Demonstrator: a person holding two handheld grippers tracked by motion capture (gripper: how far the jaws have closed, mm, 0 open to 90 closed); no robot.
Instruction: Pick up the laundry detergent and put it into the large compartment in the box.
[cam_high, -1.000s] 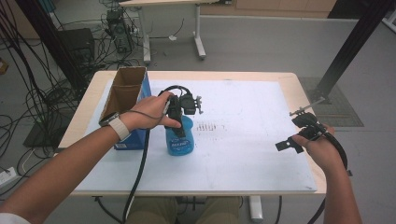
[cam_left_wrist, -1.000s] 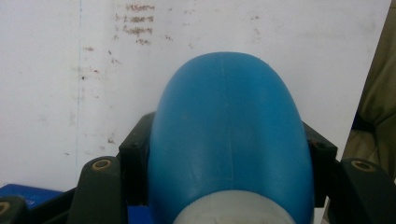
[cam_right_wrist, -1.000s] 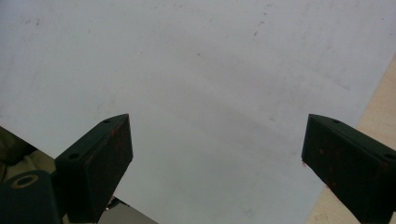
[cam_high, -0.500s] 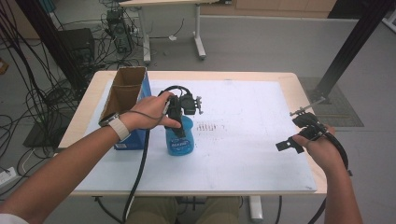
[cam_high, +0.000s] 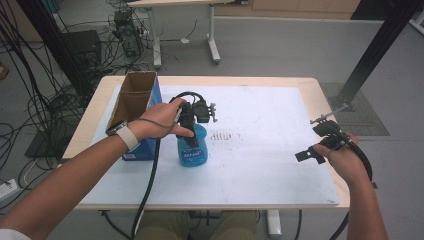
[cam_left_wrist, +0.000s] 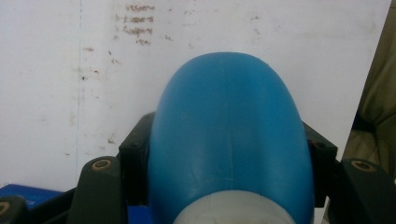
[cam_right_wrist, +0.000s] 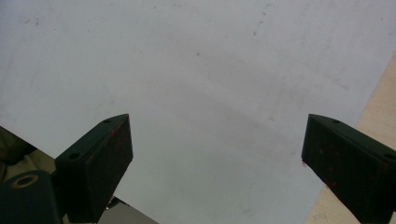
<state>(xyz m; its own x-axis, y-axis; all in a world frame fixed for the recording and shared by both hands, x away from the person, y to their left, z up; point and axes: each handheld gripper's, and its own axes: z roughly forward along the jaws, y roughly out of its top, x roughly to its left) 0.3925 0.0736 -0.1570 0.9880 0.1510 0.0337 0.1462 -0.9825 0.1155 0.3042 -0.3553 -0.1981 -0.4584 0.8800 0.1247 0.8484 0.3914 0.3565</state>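
Observation:
A blue bottle (cam_high: 191, 150) stands upright on the white mat (cam_high: 260, 115), left of centre, beside a blue cardboard box (cam_high: 134, 107). My left gripper (cam_high: 191, 131) comes down over the bottle from above and is shut on it. In the left gripper view the bottle's rounded blue body (cam_left_wrist: 229, 135) sits squeezed between the two black jaws. My right gripper (cam_high: 320, 142) hovers near the mat's right edge, its jaws spread wide. In the right gripper view the two black pads (cam_right_wrist: 100, 163) stand far apart over bare white mat (cam_right_wrist: 210, 79) with nothing between them.
The blue box with open brown flaps stands at the mat's left edge, touching or nearly touching the bottle's side. Faint brown marks (cam_high: 226, 136) dot the mat's middle. A black post (cam_high: 372, 52) rises past the table's far right corner. Cables (cam_high: 30, 115) litter the floor at left.

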